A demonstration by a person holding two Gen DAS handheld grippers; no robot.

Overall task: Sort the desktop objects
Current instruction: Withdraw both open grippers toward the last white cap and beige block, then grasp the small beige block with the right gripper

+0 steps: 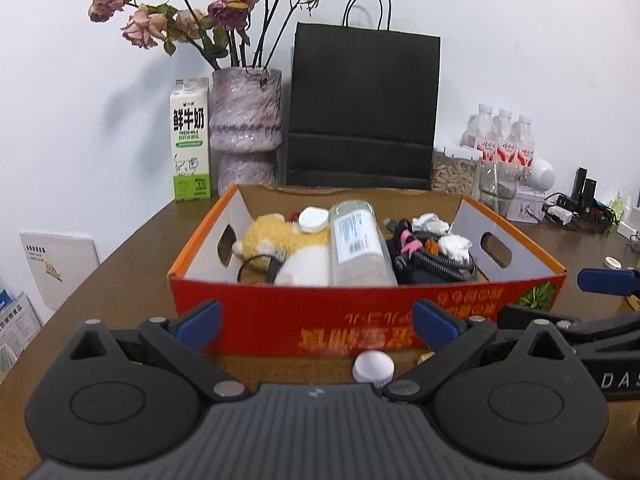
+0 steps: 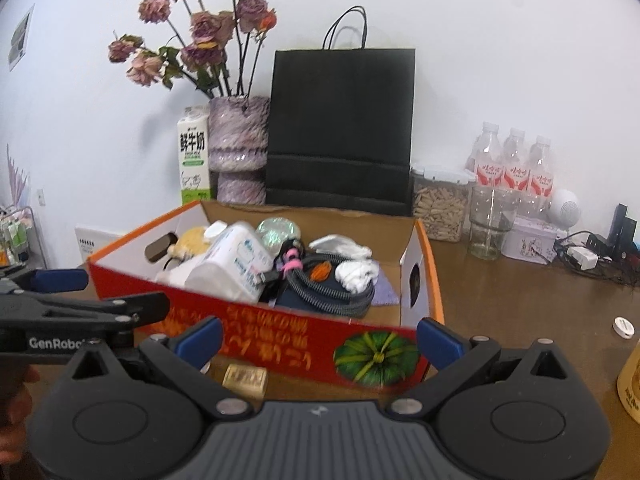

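The left gripper (image 1: 316,326) was held low and level over the brown table (image 1: 132,248), pointed straight at the long red side of the cardboard box (image 1: 320,312). Its blue-tipped fingers (image 1: 200,320) were spread wide, w/ nothing between them. Just in front of the gripper body, on the table near the box wall, lay a small white cap (image 1: 374,366), apart from both fingers.

The right gripper (image 2: 320,340) stood at about the same height, aimed at the box corner w/ the green pumpkin print (image 2: 376,358). Its fingers (image 2: 438,338) were also spread wide and held nothing. A small gold-wrapped block (image 2: 245,378) lay on the table between gripper and box, nearer the left finger. The two grippers were side by side (each showed at the edge of the other's view).

Inside the box were a yellow plush toy (image 1: 276,236), a clear bottle w/ a label (image 1: 358,246) lying on its side, a coiled cable (image 2: 332,286), white crumpled cloth (image 2: 356,274) and a pack of wipes (image 2: 234,266).

Behind the box stood a milk carton (image 1: 191,140), a vase of dried roses (image 1: 244,120) and a black paper bag (image 1: 362,108). A round white lid (image 2: 623,327) lay on the table to the right.
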